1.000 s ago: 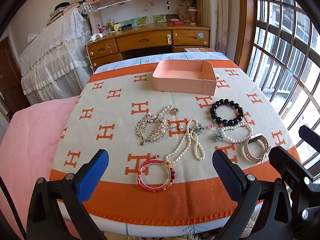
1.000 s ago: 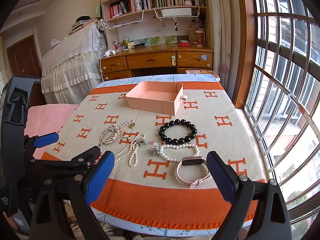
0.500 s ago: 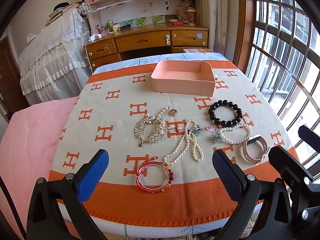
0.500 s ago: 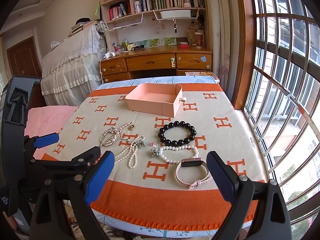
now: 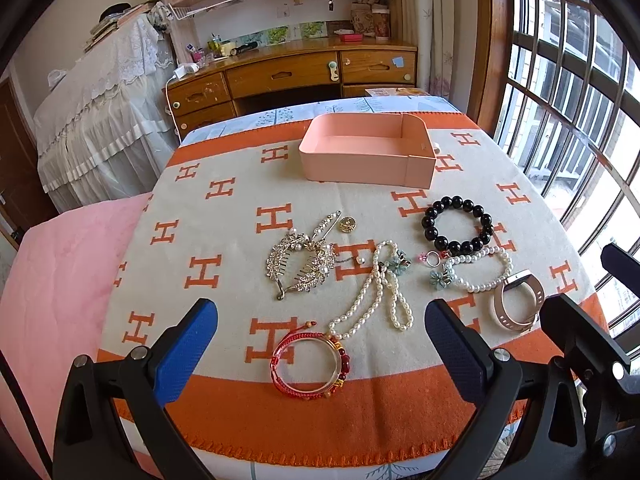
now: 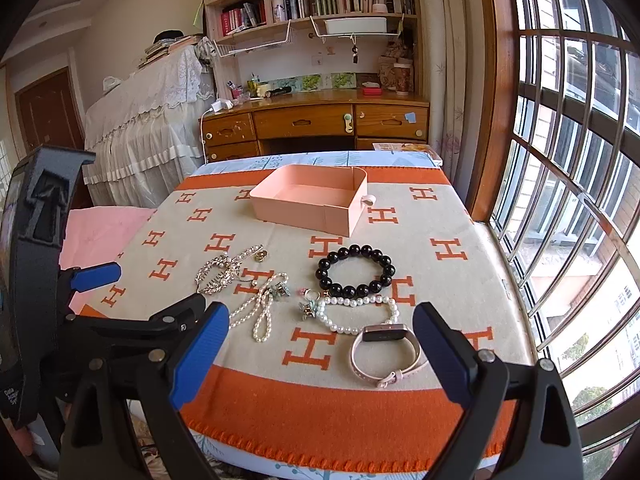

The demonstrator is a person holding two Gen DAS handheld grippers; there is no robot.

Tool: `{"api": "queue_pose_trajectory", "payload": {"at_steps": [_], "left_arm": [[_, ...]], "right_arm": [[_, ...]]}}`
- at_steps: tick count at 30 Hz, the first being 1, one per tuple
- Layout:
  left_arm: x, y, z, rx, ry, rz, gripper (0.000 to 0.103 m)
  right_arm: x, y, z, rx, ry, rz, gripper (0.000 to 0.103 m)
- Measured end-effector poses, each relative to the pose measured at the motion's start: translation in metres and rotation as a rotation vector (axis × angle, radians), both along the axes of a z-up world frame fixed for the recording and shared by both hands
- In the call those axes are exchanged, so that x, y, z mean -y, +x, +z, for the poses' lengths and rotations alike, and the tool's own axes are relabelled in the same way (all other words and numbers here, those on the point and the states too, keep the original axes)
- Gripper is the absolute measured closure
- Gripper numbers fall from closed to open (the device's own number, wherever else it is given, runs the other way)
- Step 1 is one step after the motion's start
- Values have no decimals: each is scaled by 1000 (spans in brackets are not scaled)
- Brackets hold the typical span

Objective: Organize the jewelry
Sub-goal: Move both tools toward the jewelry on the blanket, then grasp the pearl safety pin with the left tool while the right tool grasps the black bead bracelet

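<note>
An empty pink box stands at the far side of the orange-and-cream blanket. Jewelry lies in front of it: a red bangle, a long pearl necklace, a silver hair comb, a black bead bracelet, a pearl bracelet and a pink watch band. My left gripper is open, above the near edge, around the red bangle. My right gripper is open and empty, near the watch band, with the box beyond.
A gold button and a small ring lie among the jewelry. A pink cushion adjoins the table's left side. A wooden desk stands behind and barred windows on the right.
Both grippers have moved slightly; the jewelry sits a little lower and closer in the left wrist view. Nothing on the blanket has moved.
</note>
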State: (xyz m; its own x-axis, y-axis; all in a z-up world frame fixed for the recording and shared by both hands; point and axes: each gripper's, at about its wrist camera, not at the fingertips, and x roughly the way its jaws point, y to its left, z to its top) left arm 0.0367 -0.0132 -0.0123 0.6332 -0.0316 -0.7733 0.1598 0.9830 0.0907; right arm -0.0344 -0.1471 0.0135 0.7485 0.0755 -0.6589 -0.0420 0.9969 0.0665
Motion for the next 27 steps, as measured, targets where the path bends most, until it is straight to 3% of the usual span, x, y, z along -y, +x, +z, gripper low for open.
{"api": "queue_pose_trajectory", "payload": {"at_steps": [3, 9, 11, 15, 19, 24, 27], "left_arm": [[2, 9, 0, -2, 5, -21, 1], [6, 23, 10, 52, 29, -89, 1], [6, 29, 14, 53, 26, -119, 1], [-2, 54, 23, -4, -11, -160, 1], [-20, 87, 28, -39, -41, -141, 1], [-39, 125, 13, -104, -32, -104, 1], [-48, 147, -7, -182, -52, -87, 1]], "right_arm": [[3, 2, 3, -20, 15, 9, 9], [15, 24, 7, -53, 184, 34, 9], [20, 33, 12, -54, 163, 34, 9], [30, 56, 21, -72, 100, 20, 9], [39, 86, 17, -126, 5, -4, 9], [58, 121, -1, -223, 56, -9, 9], [68, 138, -17, -279, 86, -16, 16]]}}
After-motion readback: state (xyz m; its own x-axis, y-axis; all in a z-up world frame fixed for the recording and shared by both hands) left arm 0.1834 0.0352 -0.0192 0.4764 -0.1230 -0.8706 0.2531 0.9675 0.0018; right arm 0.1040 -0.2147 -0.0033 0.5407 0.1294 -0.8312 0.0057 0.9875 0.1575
